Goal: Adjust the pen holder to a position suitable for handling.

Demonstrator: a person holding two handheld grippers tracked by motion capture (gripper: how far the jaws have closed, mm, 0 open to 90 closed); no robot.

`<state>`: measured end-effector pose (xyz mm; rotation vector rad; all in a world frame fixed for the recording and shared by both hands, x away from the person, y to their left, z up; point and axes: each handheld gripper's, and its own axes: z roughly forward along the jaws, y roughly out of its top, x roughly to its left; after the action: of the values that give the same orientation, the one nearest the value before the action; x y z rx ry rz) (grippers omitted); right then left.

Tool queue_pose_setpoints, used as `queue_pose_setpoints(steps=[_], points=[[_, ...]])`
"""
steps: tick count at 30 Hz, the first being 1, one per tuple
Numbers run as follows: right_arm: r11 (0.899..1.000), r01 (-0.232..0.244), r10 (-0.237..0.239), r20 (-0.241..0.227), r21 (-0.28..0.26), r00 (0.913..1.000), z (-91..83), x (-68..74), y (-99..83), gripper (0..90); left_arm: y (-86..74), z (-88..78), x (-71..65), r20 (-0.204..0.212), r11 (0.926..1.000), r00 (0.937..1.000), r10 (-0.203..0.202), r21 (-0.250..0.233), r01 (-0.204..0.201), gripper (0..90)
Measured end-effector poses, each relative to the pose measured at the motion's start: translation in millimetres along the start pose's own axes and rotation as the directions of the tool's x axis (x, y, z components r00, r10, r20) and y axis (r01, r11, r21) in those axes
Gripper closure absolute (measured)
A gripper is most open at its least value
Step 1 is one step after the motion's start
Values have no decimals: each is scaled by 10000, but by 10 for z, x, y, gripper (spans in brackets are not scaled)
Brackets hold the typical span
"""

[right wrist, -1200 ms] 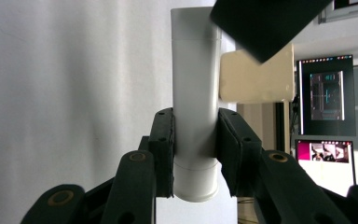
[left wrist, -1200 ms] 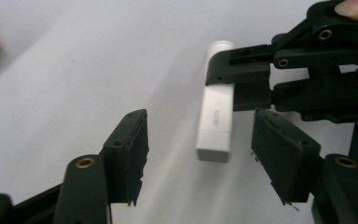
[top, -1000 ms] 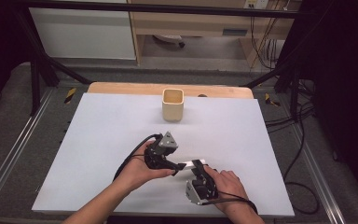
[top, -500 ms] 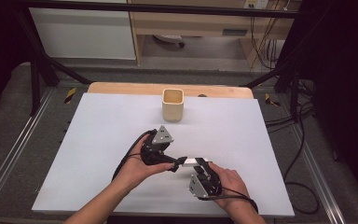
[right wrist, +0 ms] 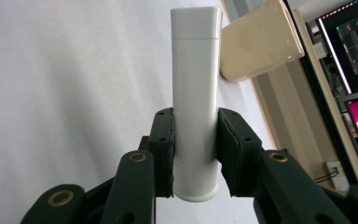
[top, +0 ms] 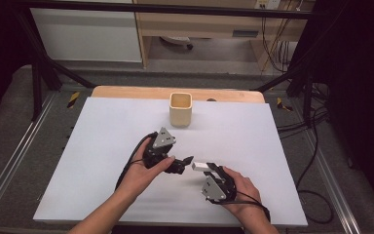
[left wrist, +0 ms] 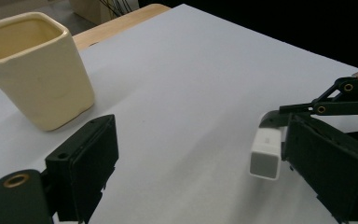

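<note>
My right gripper [top: 213, 169] is shut on a white square-ended tube [top: 200, 166], held level just above the white table top. In the right gripper view both pads press the tube [right wrist: 193, 93] near its lower end, my gripper [right wrist: 195, 135] pointing toward the cream cup [right wrist: 261, 42]. My left gripper [top: 187, 160] faces the tube's free end with its jaws open; they have just been opening. In the left gripper view the tube's end [left wrist: 265, 156] sits beside the right-hand pad [left wrist: 328, 163], with a wide gap across to the other pad.
A cream square cup [top: 180, 109] stands upright at the far middle of the white table top [top: 102, 126], a bare wooden strip behind it. Metal rails run along both sides, and cables hang at the right.
The left gripper's jaws have spread apart and let go of the tube's end. The right gripper still holds the tube, and both hands have stayed almost in place.
</note>
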<state>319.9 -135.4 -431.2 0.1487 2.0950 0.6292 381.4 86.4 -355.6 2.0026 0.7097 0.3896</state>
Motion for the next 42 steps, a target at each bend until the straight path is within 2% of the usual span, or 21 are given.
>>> queue_pose_setpoints(steps=[5,10,22,27,33,38,42], points=[[9971,-714,710,-156,-244,9974,-1,-54,-28,679,0,-24,2,-285,9994,9996,-69,-338,59,105],[9886,-1461,1446,-401,-377,9887,-7,-98,-67,679,11,-46,12,-446,9974,9988,-194,-697,162,106],[9685,-2411,2367,-704,-619,9690,-11,-164,-123,680,15,-80,17,-543,9944,9979,-353,-1015,297,104],[9549,-2875,2812,-848,-747,9559,-16,-187,-146,680,13,-83,11,-500,9933,9979,-417,-1101,360,102],[9290,-3596,3500,-1081,-871,9305,-19,-226,-190,679,-2,-86,5,-569,9935,9978,-329,-1111,264,78],[9132,-3942,3818,-1215,-1031,9162,-24,-252,-218,679,-41,-89,4,-600,9935,9976,-334,-1106,267,77],[8965,-4274,4124,-1327,-1169,9013,-32,-272,-237,679,-97,-99,21,-653,9932,9970,-419,-1115,344,77]])
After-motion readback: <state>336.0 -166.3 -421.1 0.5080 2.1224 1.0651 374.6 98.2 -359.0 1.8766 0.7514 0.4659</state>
